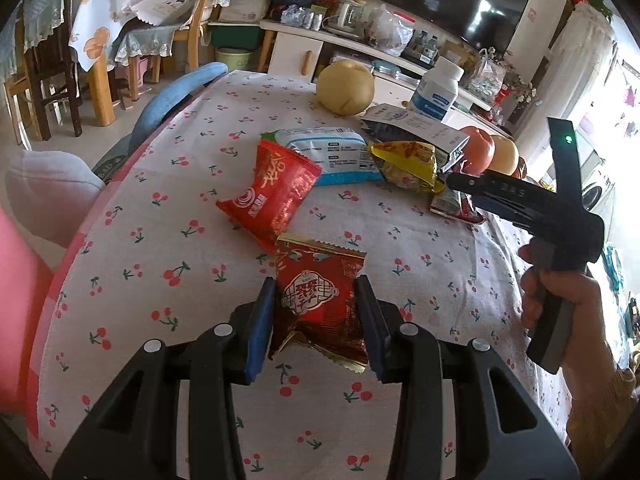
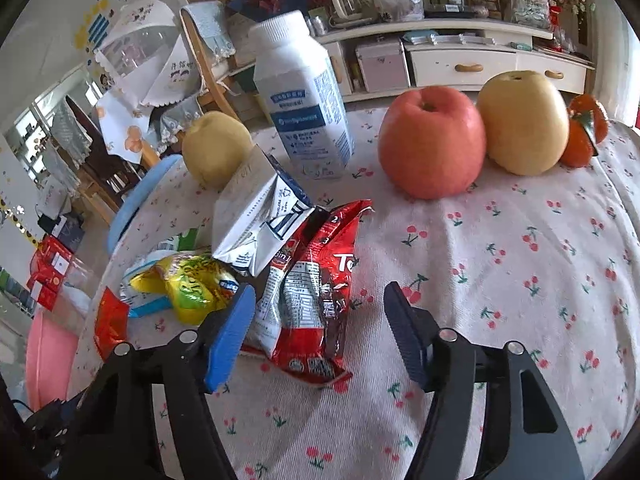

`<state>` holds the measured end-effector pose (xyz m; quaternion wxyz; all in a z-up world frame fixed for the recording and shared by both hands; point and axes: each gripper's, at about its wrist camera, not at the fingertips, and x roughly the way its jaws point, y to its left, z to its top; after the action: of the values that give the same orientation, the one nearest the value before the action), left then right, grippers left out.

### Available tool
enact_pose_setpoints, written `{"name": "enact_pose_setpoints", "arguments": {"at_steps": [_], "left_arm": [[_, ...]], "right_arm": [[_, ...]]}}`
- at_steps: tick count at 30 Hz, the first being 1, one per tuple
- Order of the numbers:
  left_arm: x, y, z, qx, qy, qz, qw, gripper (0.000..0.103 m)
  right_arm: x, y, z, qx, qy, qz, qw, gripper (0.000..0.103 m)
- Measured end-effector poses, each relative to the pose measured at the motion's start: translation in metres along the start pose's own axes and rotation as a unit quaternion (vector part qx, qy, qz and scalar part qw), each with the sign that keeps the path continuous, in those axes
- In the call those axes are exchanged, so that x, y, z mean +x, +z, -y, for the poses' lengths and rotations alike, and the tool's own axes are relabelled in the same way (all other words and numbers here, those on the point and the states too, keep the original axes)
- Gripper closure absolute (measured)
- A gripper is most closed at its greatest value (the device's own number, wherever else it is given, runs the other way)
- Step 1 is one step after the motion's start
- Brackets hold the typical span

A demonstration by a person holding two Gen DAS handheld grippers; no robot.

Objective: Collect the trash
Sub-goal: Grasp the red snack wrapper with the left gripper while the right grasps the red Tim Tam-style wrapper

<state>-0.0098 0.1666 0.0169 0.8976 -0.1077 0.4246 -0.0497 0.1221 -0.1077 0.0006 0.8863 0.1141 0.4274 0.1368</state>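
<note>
Collection looks barely begun: the left gripper [image 1: 316, 320] is clamped on a dark-red foil snack packet [image 1: 320, 300] at lower centre, the right gripper [image 2: 320, 320] gapes over a red-and-silver sachet [image 2: 308, 292], and other wrappers litter the cherry-print counter [image 1: 168, 280].

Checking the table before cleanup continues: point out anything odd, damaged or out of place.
Torn, crumpled wrappers litter the tablecloth: a ripped-open red packet, a squashed white carton and a yellow wrapper, lying beside whole fruit such as the apple. Nothing looks spilled.
</note>
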Motion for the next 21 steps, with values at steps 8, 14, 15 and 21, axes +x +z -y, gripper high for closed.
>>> {"name": "enact_pose_setpoints", "arguments": {"at_steps": [8, 14, 15, 21], "left_arm": [[-0.001, 0.000, 0.000, -0.001, -0.005, 0.004, 1.0000, 0.061], [-0.002, 0.001, -0.001, -0.001, -0.005, 0.004, 1.0000, 0.061], [-0.002, 0.001, -0.003, -0.002, -0.005, 0.004, 1.0000, 0.061], [-0.007, 0.002, -0.009, -0.009, -0.008, 0.011, 0.9999, 0.061]], "right_arm": [[0.012, 0.005, -0.015, -0.037, -0.020, 0.002, 0.999, 0.043], [0.013, 0.002, -0.025, -0.061, -0.027, 0.002, 0.998, 0.056], [0.012, 0.002, -0.026, -0.061, -0.027, 0.002, 0.998, 0.057], [0.003, -0.008, -0.022, -0.067, -0.018, 0.003, 0.998, 0.064]]}}
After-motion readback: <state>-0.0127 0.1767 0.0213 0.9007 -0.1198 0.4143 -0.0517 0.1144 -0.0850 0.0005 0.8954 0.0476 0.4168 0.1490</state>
